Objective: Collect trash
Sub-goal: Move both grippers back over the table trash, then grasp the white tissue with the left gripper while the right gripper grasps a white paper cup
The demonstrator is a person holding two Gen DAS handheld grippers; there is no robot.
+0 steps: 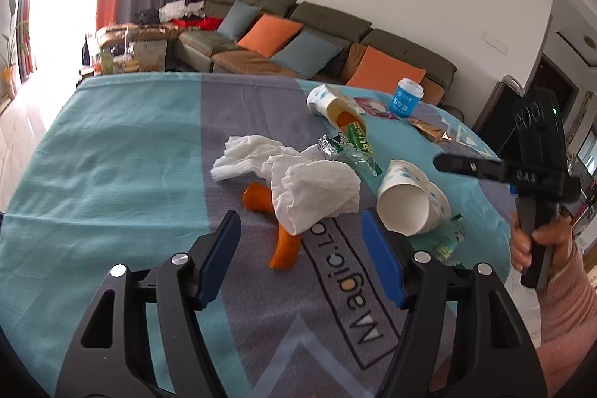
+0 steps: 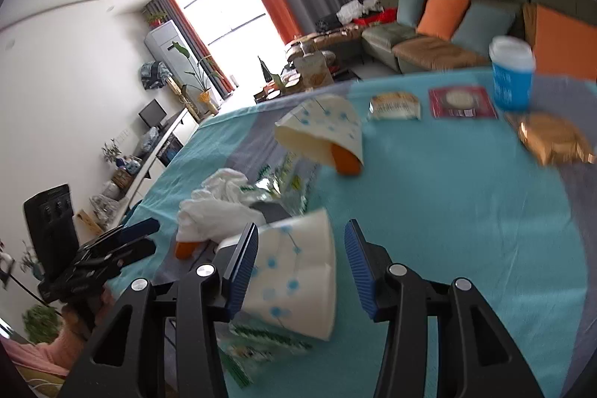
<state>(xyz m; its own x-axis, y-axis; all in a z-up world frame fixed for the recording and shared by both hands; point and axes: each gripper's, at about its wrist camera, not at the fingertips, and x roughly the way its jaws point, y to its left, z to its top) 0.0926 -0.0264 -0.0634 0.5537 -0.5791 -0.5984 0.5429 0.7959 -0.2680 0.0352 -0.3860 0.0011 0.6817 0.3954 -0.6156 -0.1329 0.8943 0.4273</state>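
Sofa (image 1: 328,25) behind blue lidded cup (image 1: 406,98)

Home living room, long sofa (image 1: 328,36) with cushions (image 1: 269,34), curtained window (image 2: 224,13), houseplants (image 2: 203,69)

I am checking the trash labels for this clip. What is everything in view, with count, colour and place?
tissues: two, white, crumpled mid-table
peel: two pieces, orange, partly under tissues
paper cups: two, white with blue dots, on their sides; far one holds an orange scrap
wrappers: green and clear, between cups and under near cup
lidded cup: one, blue, upright at far edge
snack packets: three, cream, red, gold, far edge
tablecloth: teal and grey
sofa: olive, orange and blue cushions
left gripper: open, before tissues
right gripper: open around near cup
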